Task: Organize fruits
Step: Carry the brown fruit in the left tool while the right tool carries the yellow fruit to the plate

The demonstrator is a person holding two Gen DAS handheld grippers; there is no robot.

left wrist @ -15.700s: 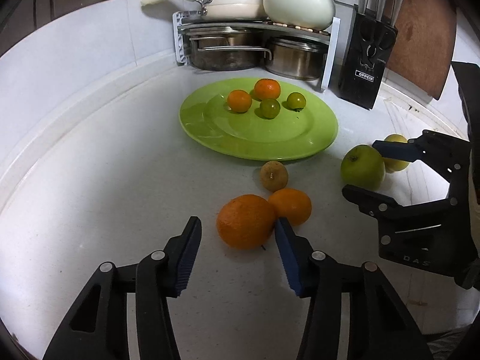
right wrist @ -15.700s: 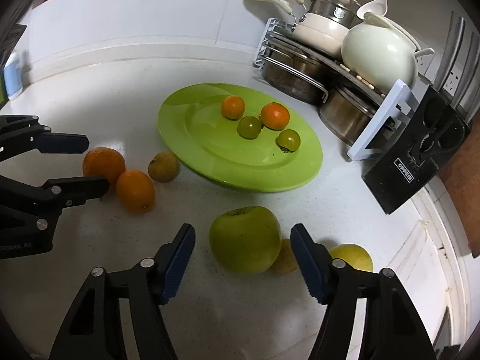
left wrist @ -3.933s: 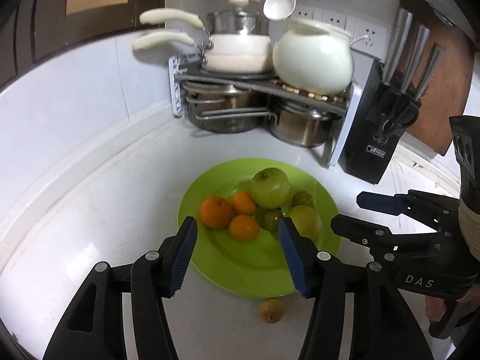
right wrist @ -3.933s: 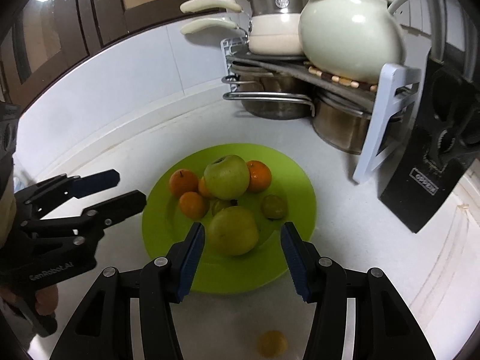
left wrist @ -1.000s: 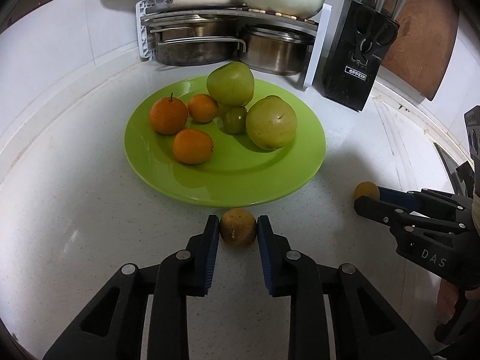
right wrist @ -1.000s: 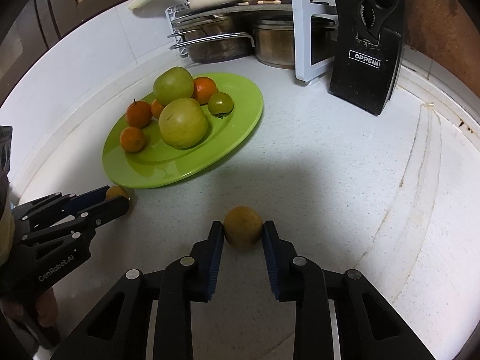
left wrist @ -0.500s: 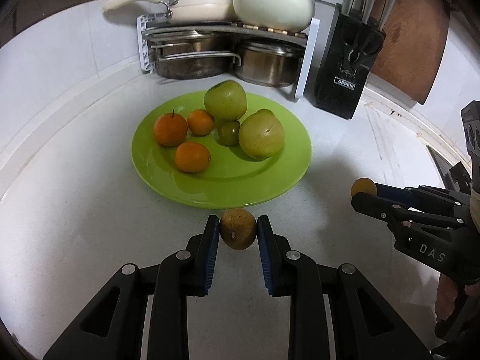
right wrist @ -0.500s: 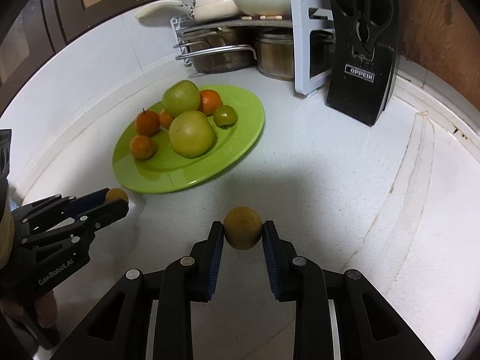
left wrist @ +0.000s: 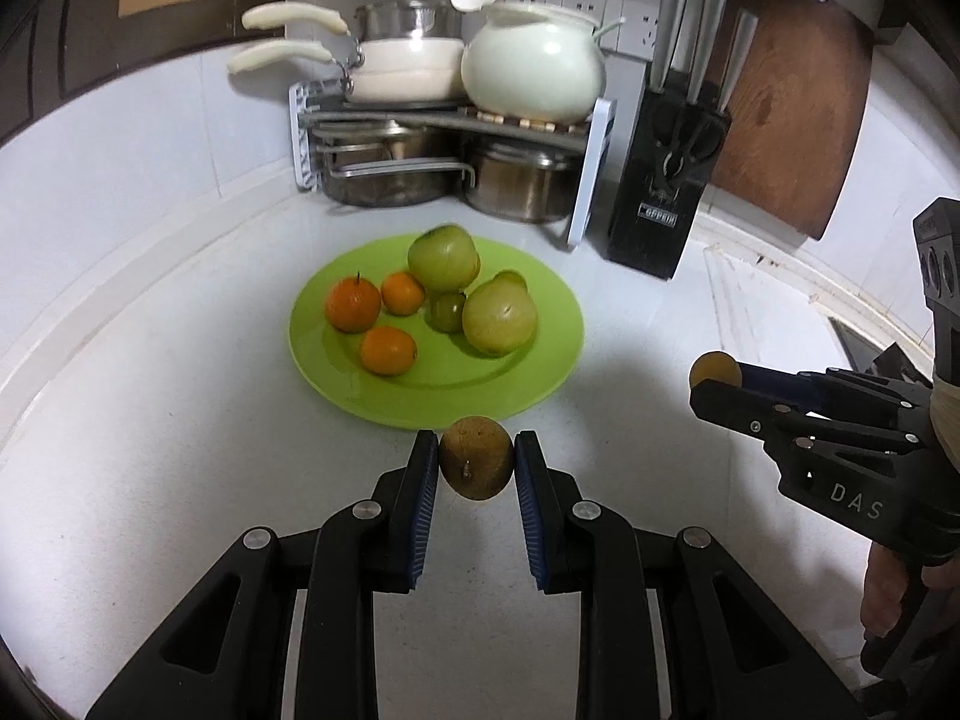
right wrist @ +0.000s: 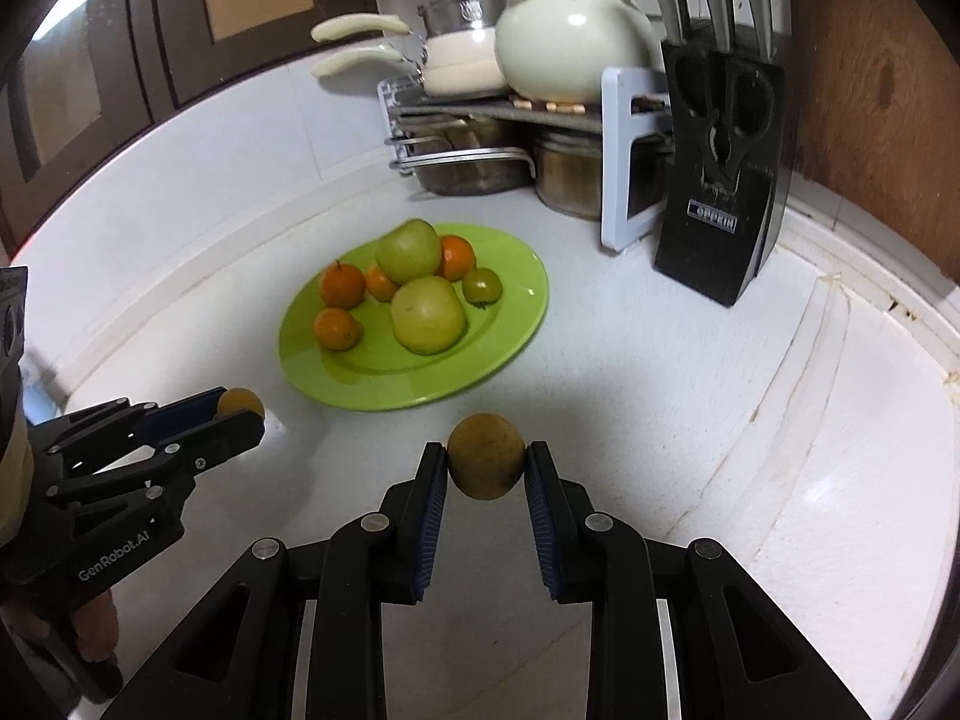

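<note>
Left tool (left wrist: 476,468): closed on a small brown fruit (left wrist: 477,457), pads pressing its two sides, so the fruit hangs clear of the desk (left wrist: 180,450) and can be carried.
Right tool (right wrist: 486,471): gripping a small yellow-brown fruit (right wrist: 486,456) the same way, by its widest part, held off the desk.
Why held so: judged from the task, these look like the last two loose fruits, each taken in its own tool to go to the plate together.
Plate (left wrist: 540,384): green, flat on the desk toward the back corner, just in front of the pot rack (left wrist: 444,120); the held fruits sit nearer than its front rim.
Fruit on plate: two green apples (left wrist: 498,315), three oranges (left wrist: 353,305) and a small green one (left wrist: 447,312), bunched toward the back half, leaving the front half bare for what comes next.
Task progress: probably near its end; no other fruit shows on the desk.
Back corner: pots stacked on and under the rack, a white pot on top, a knife block (left wrist: 660,204) beside it, a wooden board (left wrist: 786,114) leaning on the wall.
Writing, knife block: a small label that reads roughly "OPPEIN" in the right view (right wrist: 713,217); too blurred in the left view.
Writing, tools: "DAS" on the right tool body as seen from the left view; "GenRobot.AI" on the left tool body as seen from the right view.
</note>
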